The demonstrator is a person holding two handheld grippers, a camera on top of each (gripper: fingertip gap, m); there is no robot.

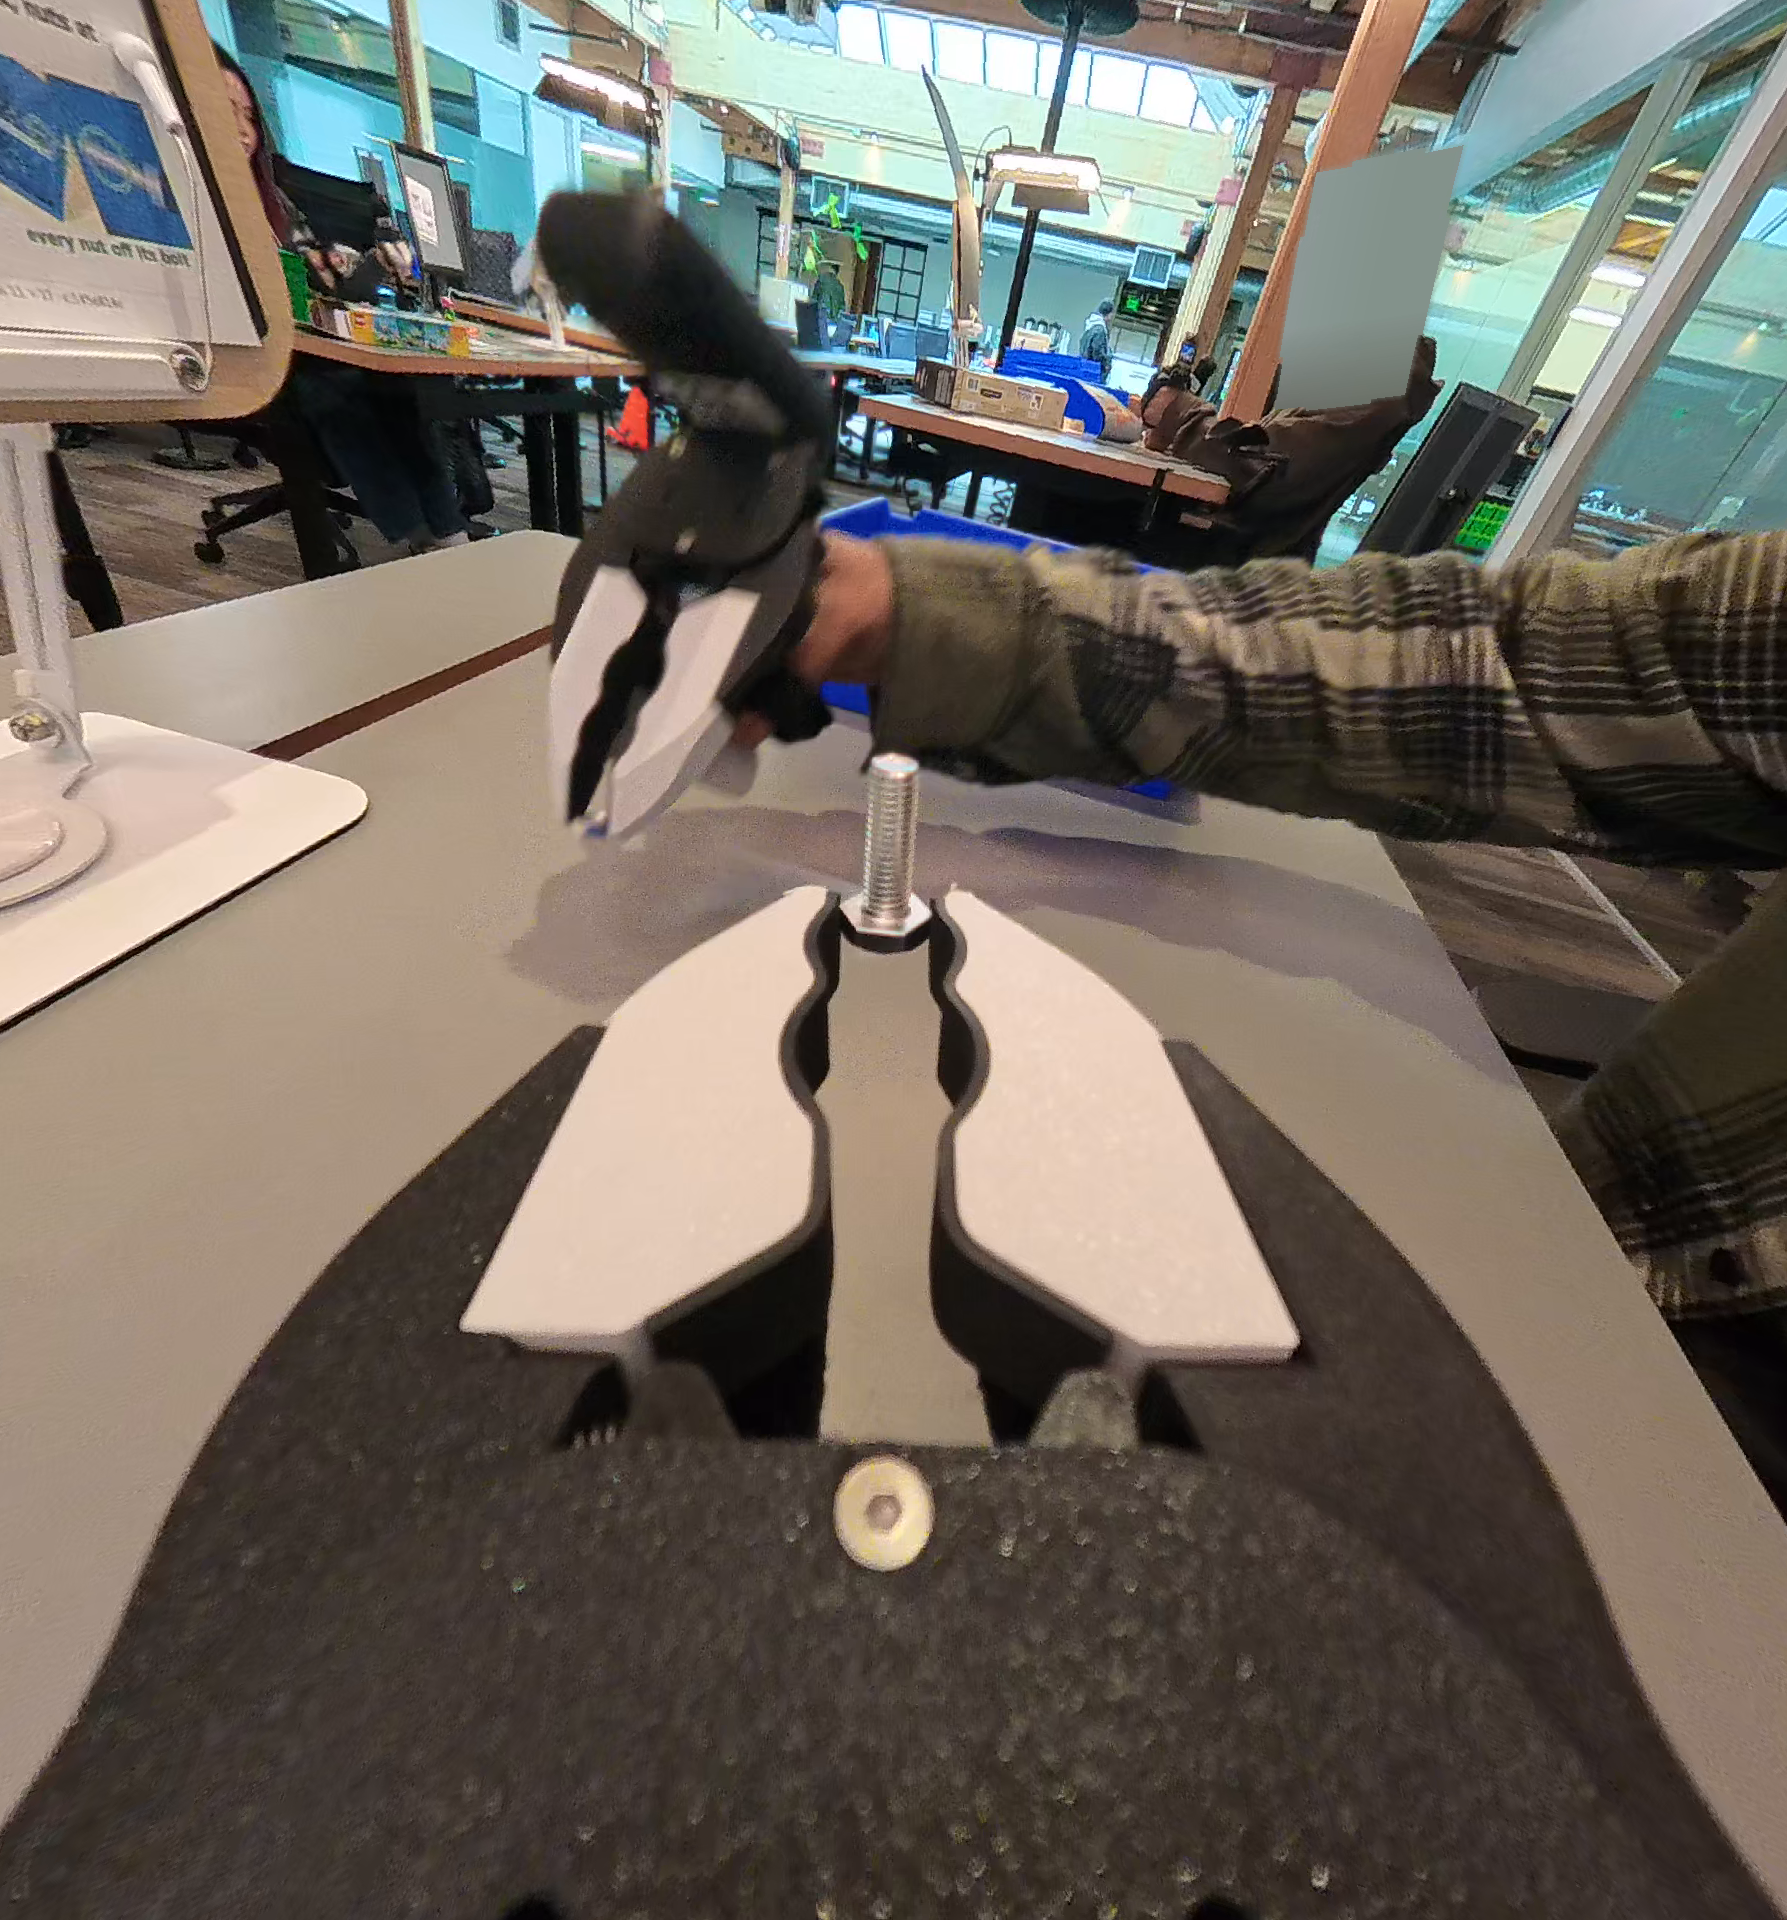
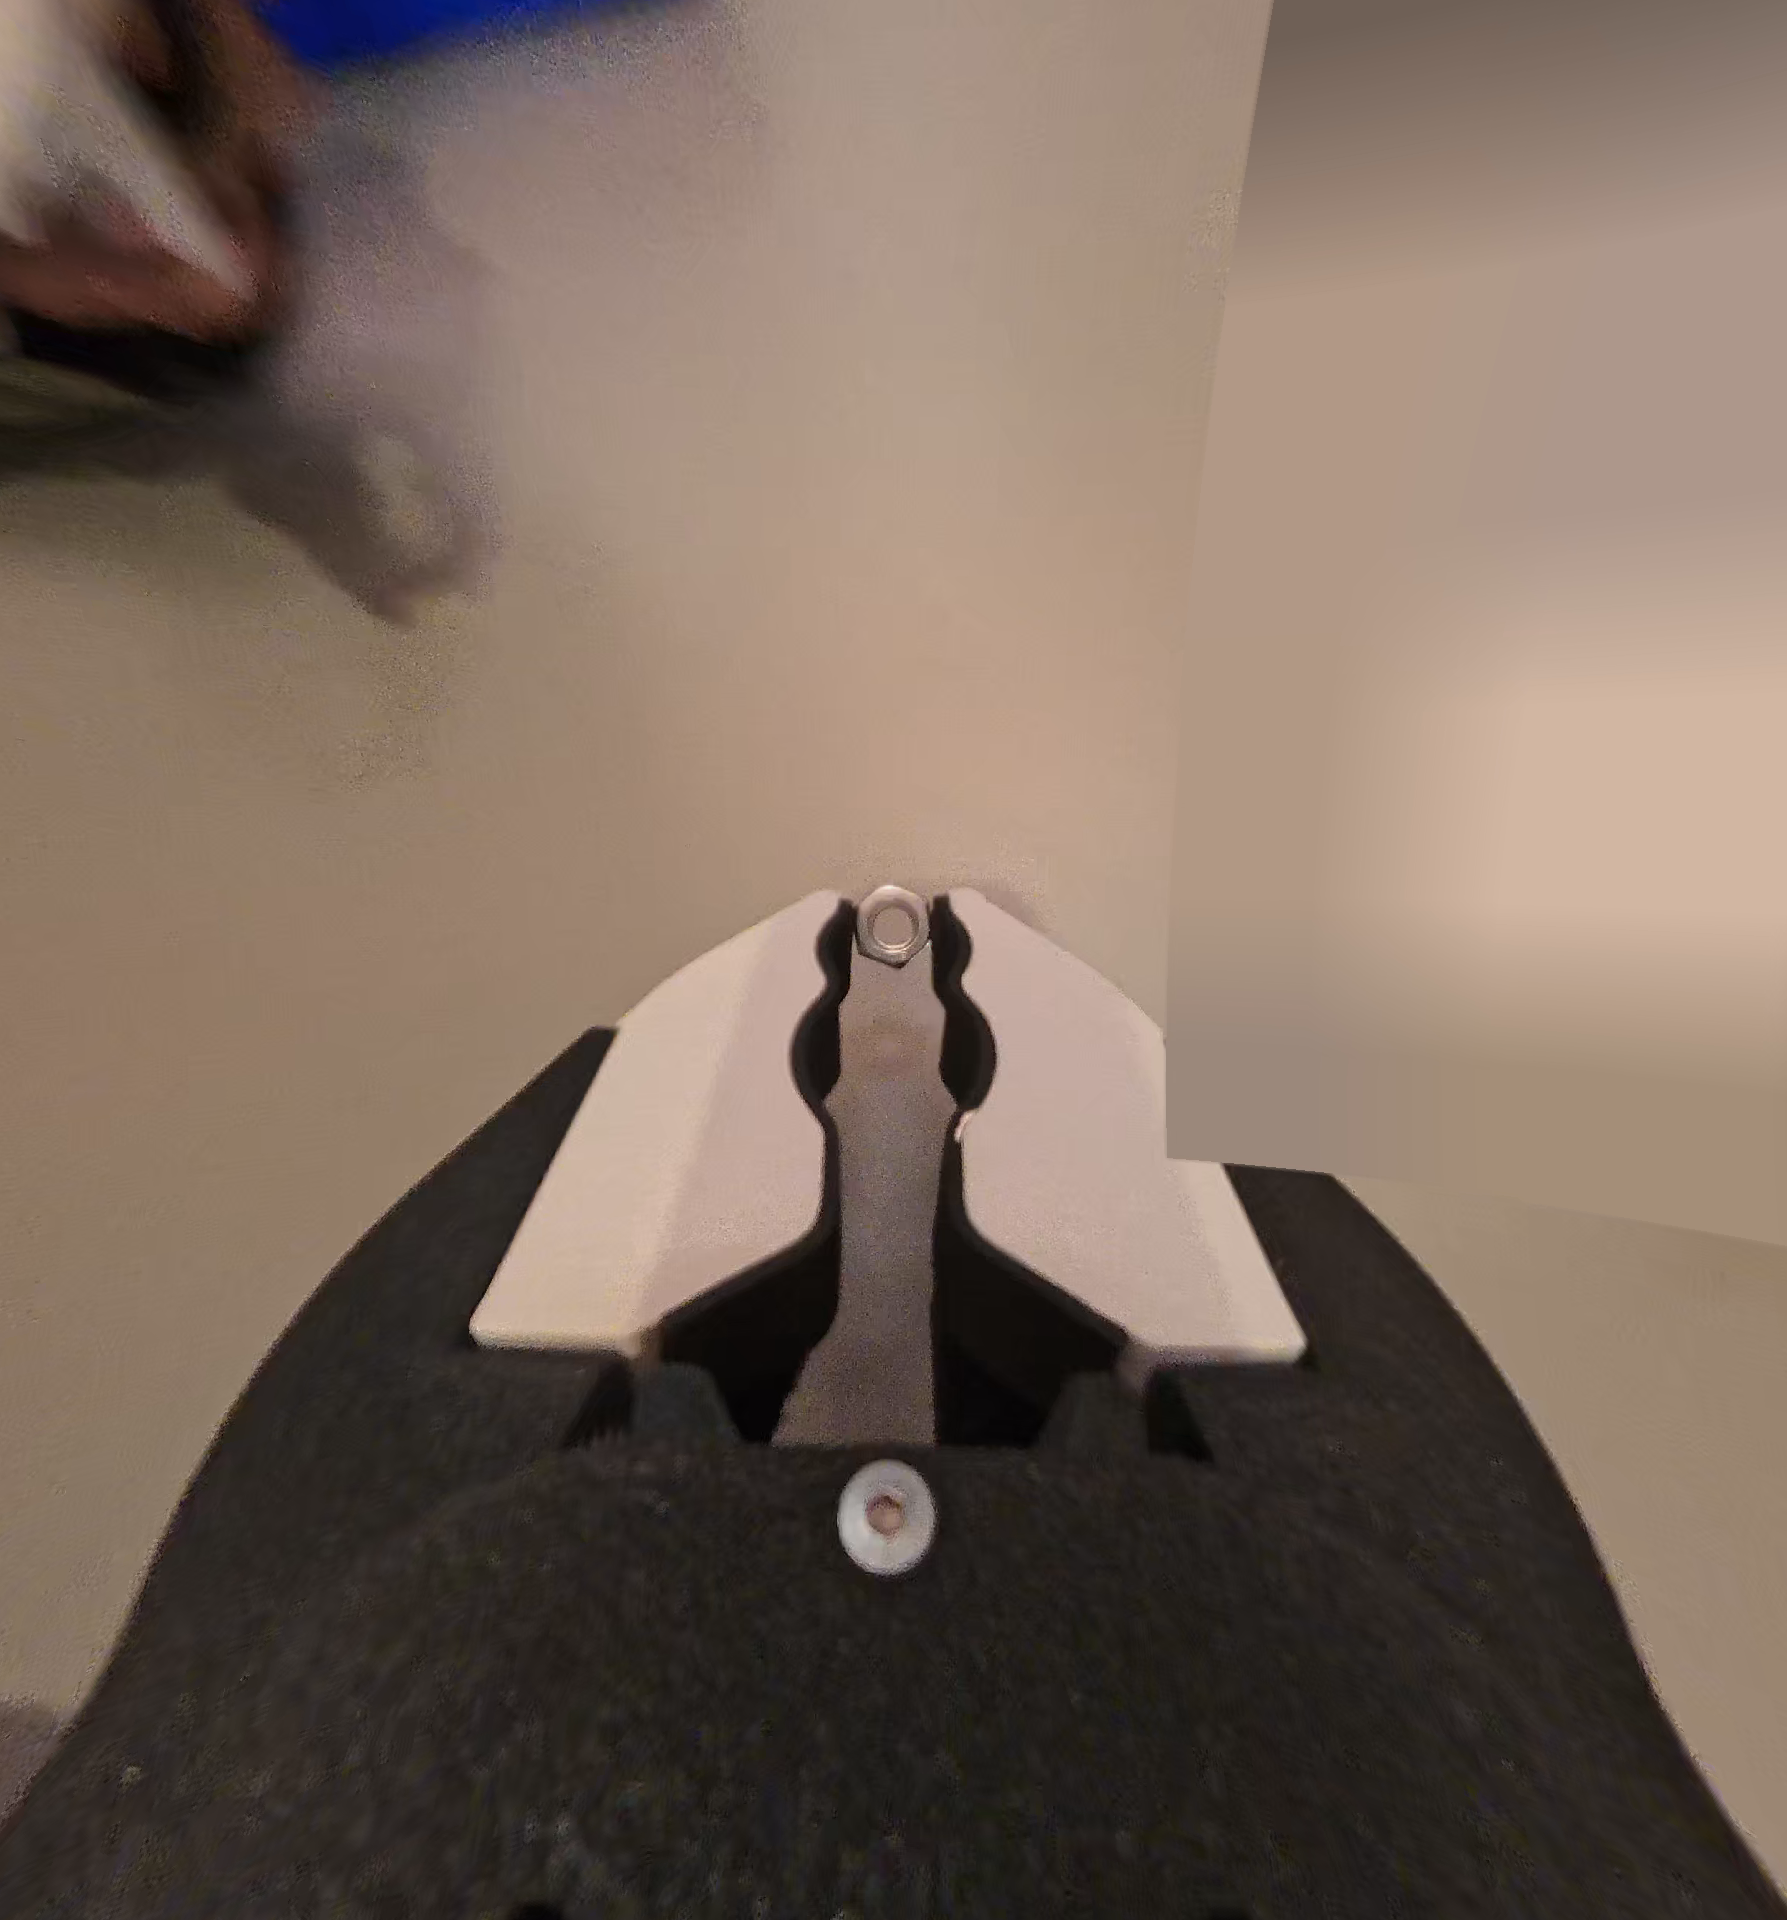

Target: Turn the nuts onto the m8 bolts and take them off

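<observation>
Sitting upper left on a white stand [image 1: 32, 582]: printed instruction sheet [image 1: 58, 177] with blue photos and text. Left gripper [image 1: 884, 925] pinching hex head of a silver threaded bolt [image 1: 891, 831], shank standing upright over grey table [image 1: 245, 1091]. Right gripper [image 2: 894, 925] clamping a silver hex nut [image 2: 893, 925] at its fingertips, bore facing the camera, hovering left of the bolt.

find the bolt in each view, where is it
Left wrist view: the bolt stands upright at centre, hex head down between the left tool's fingertips.
Right wrist view: no sharp bolt; only a grey blur at upper left, cannot tell.
Shared landmark: the grey table; the right tool shows in both.
</observation>
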